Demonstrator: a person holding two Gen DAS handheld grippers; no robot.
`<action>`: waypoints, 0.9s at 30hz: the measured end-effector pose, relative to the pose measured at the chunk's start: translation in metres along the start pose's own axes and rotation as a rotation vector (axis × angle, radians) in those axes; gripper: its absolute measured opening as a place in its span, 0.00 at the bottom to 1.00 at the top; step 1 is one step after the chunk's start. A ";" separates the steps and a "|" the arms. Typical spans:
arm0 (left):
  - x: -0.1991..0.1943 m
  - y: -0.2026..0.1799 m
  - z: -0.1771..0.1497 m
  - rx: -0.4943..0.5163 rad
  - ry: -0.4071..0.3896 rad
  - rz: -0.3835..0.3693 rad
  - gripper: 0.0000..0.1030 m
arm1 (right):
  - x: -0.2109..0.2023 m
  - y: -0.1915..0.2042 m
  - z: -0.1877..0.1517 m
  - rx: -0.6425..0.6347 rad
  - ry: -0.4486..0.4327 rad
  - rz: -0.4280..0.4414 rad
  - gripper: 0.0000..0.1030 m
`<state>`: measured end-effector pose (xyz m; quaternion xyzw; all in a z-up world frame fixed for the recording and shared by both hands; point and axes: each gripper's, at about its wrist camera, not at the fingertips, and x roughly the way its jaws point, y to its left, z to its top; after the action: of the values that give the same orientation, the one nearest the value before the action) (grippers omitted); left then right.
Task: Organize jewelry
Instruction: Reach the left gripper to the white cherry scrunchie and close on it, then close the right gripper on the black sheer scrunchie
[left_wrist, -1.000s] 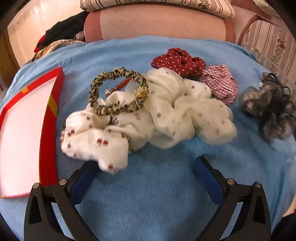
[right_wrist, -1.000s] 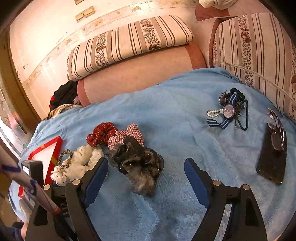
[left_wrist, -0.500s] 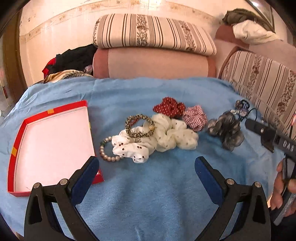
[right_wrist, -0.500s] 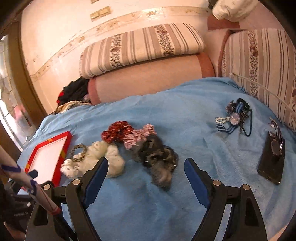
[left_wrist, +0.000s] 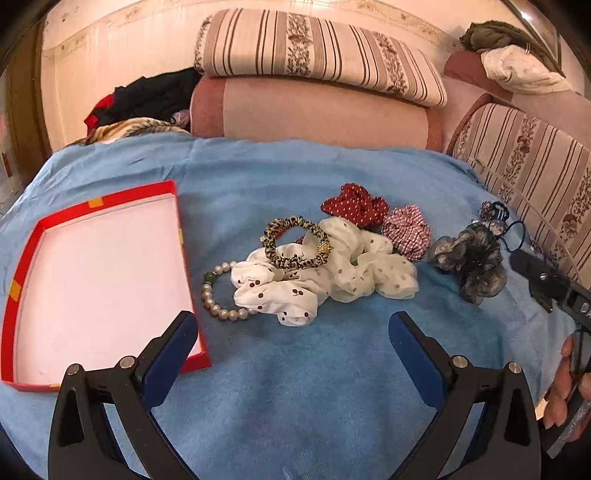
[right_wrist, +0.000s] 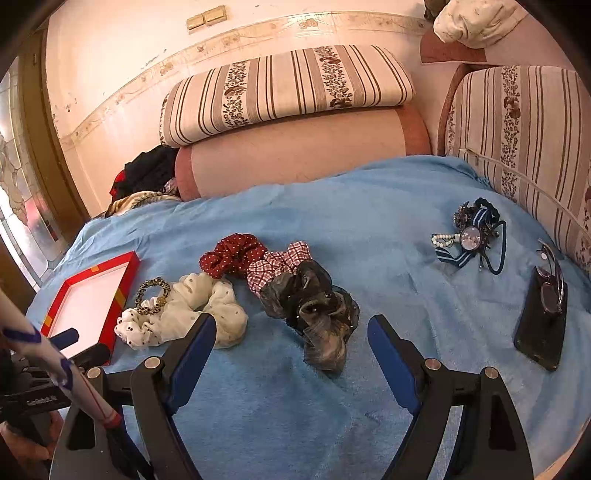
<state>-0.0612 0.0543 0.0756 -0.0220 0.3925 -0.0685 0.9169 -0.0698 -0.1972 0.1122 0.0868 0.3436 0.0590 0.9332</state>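
Note:
A red box (left_wrist: 22, 254) with a white inside lies open on the blue blanket (left_wrist: 295, 387) at the left; it also shows in the right wrist view (right_wrist: 127, 275). Beside it lie a pearl bracelet (left_wrist: 214, 299), a leopard-print hair tie (left_wrist: 295, 247) on white scrunchies (left_wrist: 332, 280), a red dotted scrunchie (left_wrist: 354, 205), a checked scrunchie (left_wrist: 406, 230) and a grey scrunchie (left_wrist: 472, 266). My left gripper (left_wrist: 291, 328) is open and empty, held back from the pile. My right gripper (right_wrist: 291, 332) is open and empty, just before the grey scrunchie (right_wrist: 314, 306).
A cluster of blue ribbon, beads and a round pendant (right_wrist: 469, 236) lies at the right. A black phone (right_wrist: 539, 325) with glasses (right_wrist: 552, 280) on it lies near the striped cushion (right_wrist: 517, 129). A bolster (left_wrist: 314, 110) and clothes (left_wrist: 147, 99) lie behind.
My left gripper has pulled back and up from the white scrunchies, bringing the red box and pearl bracelet into view. My right gripper has drawn back slightly.

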 end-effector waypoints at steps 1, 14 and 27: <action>0.008 -0.001 0.001 0.007 0.016 0.001 0.94 | 0.001 -0.001 0.000 0.003 0.003 -0.001 0.85; 0.070 0.020 0.011 -0.042 0.117 0.013 0.39 | 0.010 -0.005 0.000 0.022 0.028 -0.010 0.85; 0.059 0.010 0.010 -0.020 0.073 -0.055 0.16 | 0.041 -0.011 -0.001 0.041 0.096 -0.022 0.73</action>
<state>-0.0130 0.0559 0.0396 -0.0396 0.4254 -0.0906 0.8996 -0.0391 -0.2006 0.0833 0.0994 0.3900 0.0457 0.9143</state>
